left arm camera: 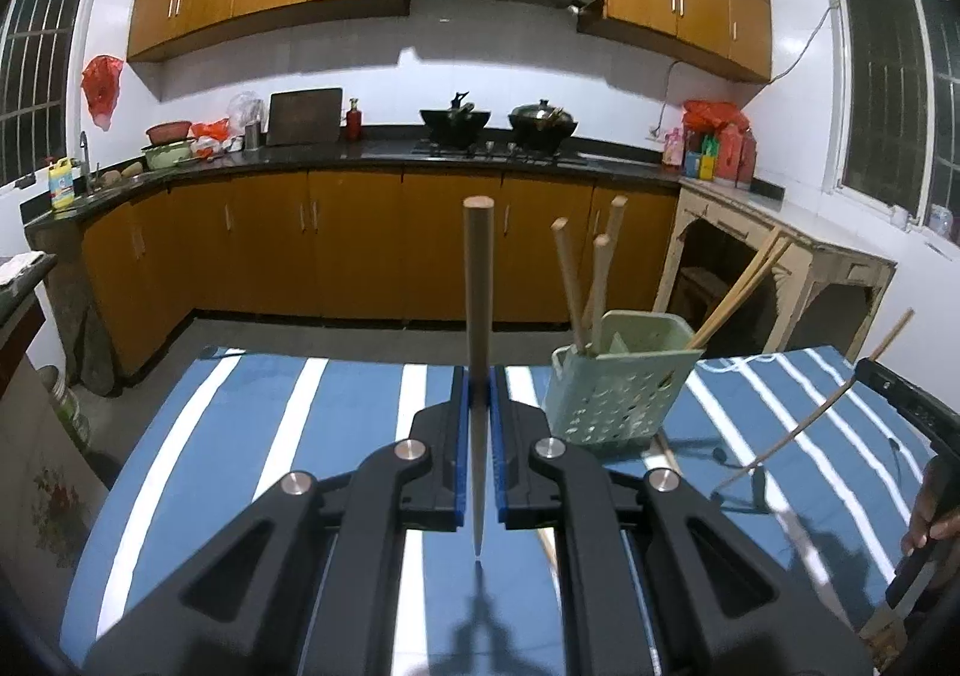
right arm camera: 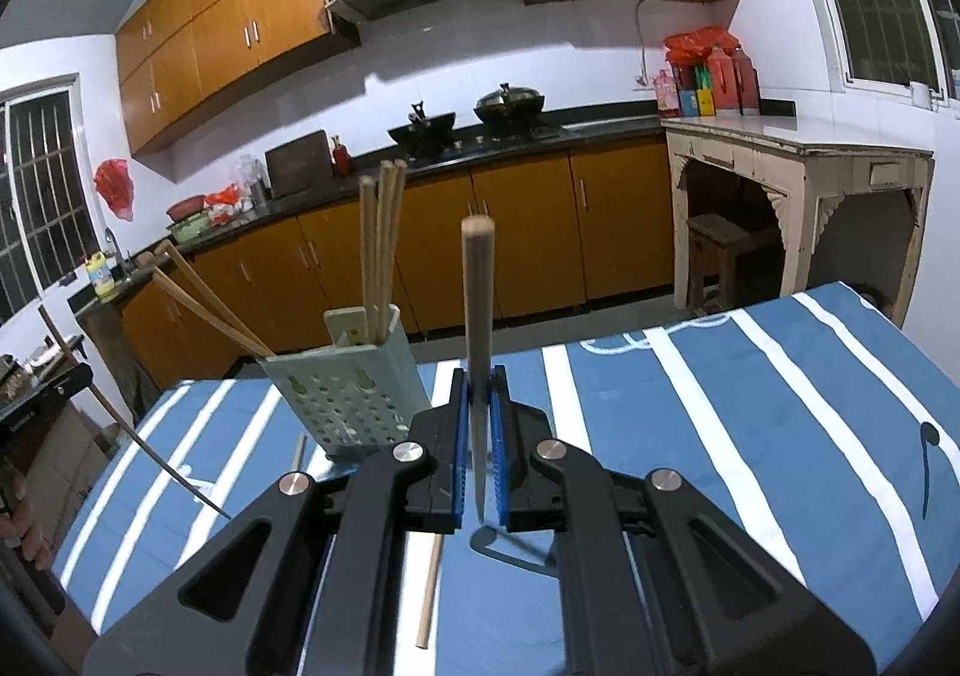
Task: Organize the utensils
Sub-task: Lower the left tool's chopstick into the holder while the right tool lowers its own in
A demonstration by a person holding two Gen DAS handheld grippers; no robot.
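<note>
My left gripper (left arm camera: 479,376) is shut on a wooden chopstick (left arm camera: 478,292) that stands upright, thick end up, tip just above the table. My right gripper (right arm camera: 479,376) is shut on another chopstick (right arm camera: 477,304), also upright. A pale green perforated utensil holder (left arm camera: 612,382) stands on the table right of my left gripper and left of my right gripper (right arm camera: 345,382); several chopsticks (left arm camera: 591,274) lean in it. One loose chopstick (right arm camera: 429,586) lies on the table by the holder. The right gripper and its chopstick also show in the left wrist view (left arm camera: 840,406).
The table has a blue cloth with white stripes (left arm camera: 300,436). Behind it is open floor, then a kitchen counter (left arm camera: 360,154) with woks on the stove. A pale side table (right arm camera: 798,160) stands at the right.
</note>
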